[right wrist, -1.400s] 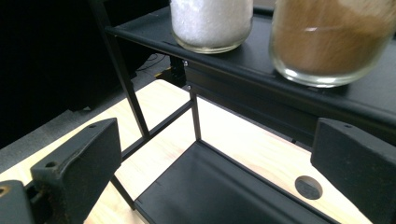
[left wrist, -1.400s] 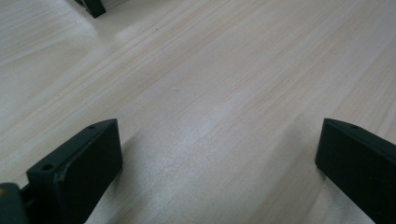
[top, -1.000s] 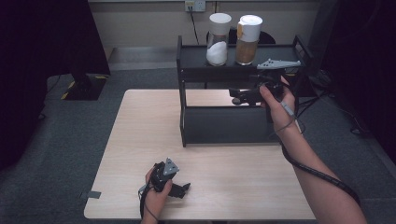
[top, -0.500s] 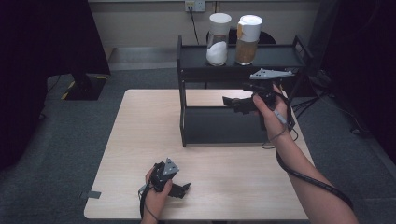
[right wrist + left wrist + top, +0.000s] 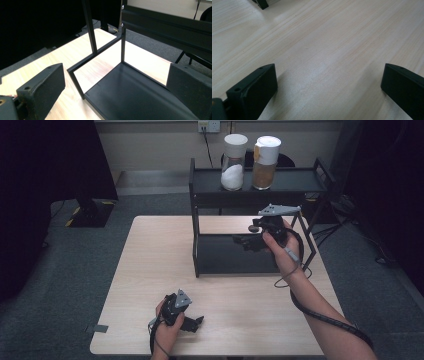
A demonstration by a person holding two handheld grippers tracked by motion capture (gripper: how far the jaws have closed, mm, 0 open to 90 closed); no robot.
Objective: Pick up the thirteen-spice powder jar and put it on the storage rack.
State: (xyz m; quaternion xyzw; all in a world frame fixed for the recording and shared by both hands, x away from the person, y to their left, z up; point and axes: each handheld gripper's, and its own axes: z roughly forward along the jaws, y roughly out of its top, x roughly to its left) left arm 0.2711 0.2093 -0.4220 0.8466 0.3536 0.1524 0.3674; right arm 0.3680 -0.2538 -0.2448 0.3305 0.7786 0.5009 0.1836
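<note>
Lab-like room: grey carpet (image 5: 75, 270), black curtains (image 5: 45, 165), wall socket (image 5: 209, 126).

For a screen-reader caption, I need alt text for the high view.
A person's right gripper, open and empty, is held in front of a black two-tier shelf on a pale wooden table. The left gripper rests open near the table's front edge. Two white-lidded jars stand on the top shelf.

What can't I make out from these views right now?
- High view: what fills the two jars on the black rack, too small to tell.
- High view: the right gripper blends into the dark lower shelf.
- Right gripper view: the rack's top is cut off.
</note>
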